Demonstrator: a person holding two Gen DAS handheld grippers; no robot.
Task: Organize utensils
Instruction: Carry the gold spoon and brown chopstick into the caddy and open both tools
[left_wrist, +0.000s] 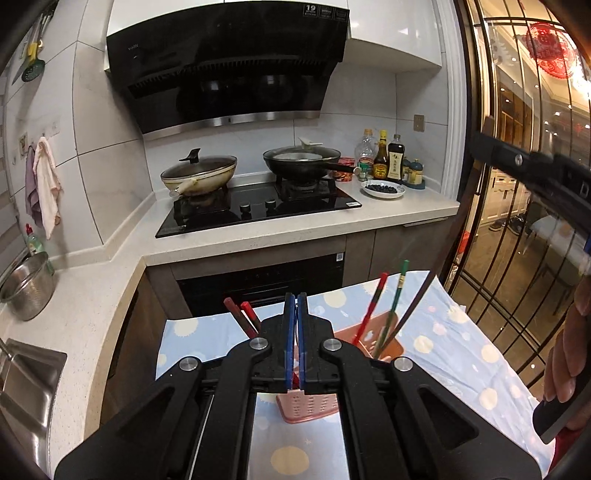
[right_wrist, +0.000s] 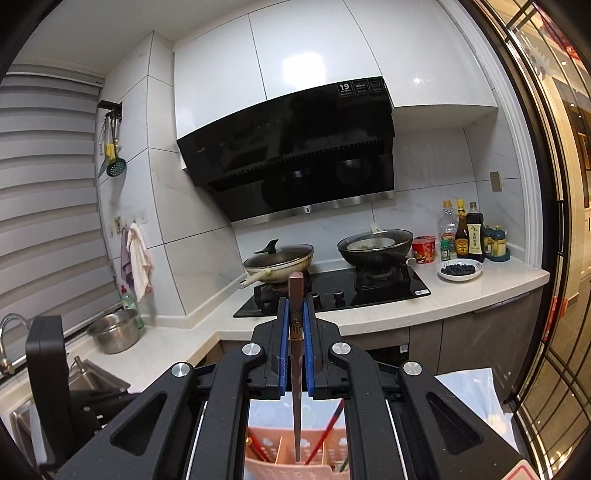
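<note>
Right gripper (right_wrist: 295, 328): mine, nearest the lens, blue pads clenched on the brown chopstick (right_wrist: 295, 362), which runs upright between them.
Left gripper (left_wrist: 295, 332): pads pressed flat together; I see nothing between them, so I judge it clenched on air.
Floral cloth (left_wrist: 461, 354): covers the work surface under the holder; soft, could drag if the holder slides.
Pink utensil holder (right_wrist: 269, 461): slotted plastic, divided into compartments, directly below my right fingers; light, I judge, so a sideways knock may tip it.
Brown chopstick: thin, stiff, light, smooth and a bit slippery; taken near its thick upper end, tip hanging just above a middle compartment.
Red chopsticks (left_wrist: 371, 310): lean out of the holder beside a green chopstick (left_wrist: 397, 299); a darker pair (left_wrist: 242, 317) leans the other way.
In the way: leaning sticks and the dividers crowd the drop path; the tip may catch a divider's edge.
Around: stove with two pans (left_wrist: 303, 166), well apart; steel bowl (left_wrist: 27, 291) by the sink.
</note>
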